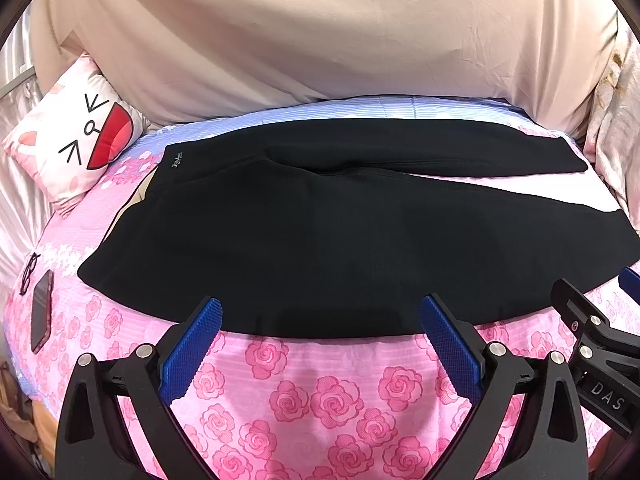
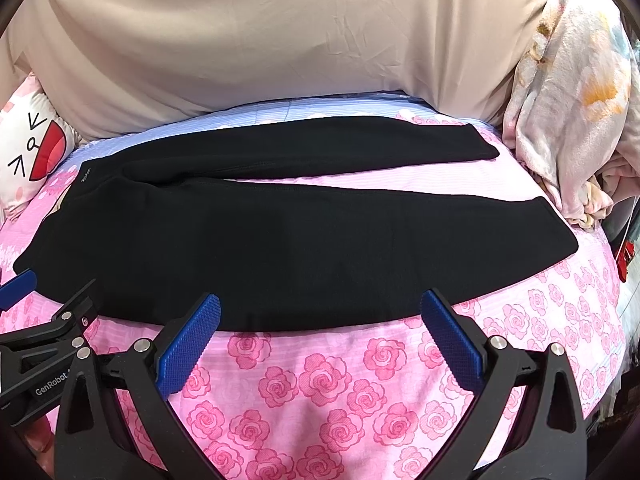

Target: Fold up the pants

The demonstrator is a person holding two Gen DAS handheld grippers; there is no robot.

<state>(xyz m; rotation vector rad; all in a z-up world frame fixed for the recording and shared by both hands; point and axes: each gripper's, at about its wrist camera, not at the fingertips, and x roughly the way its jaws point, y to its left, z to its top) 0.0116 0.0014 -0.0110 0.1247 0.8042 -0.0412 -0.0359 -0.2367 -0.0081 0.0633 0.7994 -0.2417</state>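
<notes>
Black pants (image 1: 320, 232) lie flat on the pink rose bedspread (image 1: 304, 392), waistband at the left, two legs running right with a gap between them. They also show in the right wrist view (image 2: 280, 248). My left gripper (image 1: 320, 312) is open and empty, its blue pads (image 1: 192, 344) just at the near edge of the pants. My right gripper (image 2: 320, 308) is open and empty at the same near edge, further right. The right gripper's body shows at the left wrist view's right edge (image 1: 592, 336); the left gripper's body shows at the right wrist view's left edge (image 2: 48, 344).
A cartoon-face pillow (image 1: 76, 140) lies at the far left. A phone (image 1: 40, 312) and glasses (image 1: 30, 272) lie on the bed's left side. A beige sheet (image 1: 320, 32) hangs behind the bed. A crumpled floral blanket (image 2: 572, 92) is piled at the right.
</notes>
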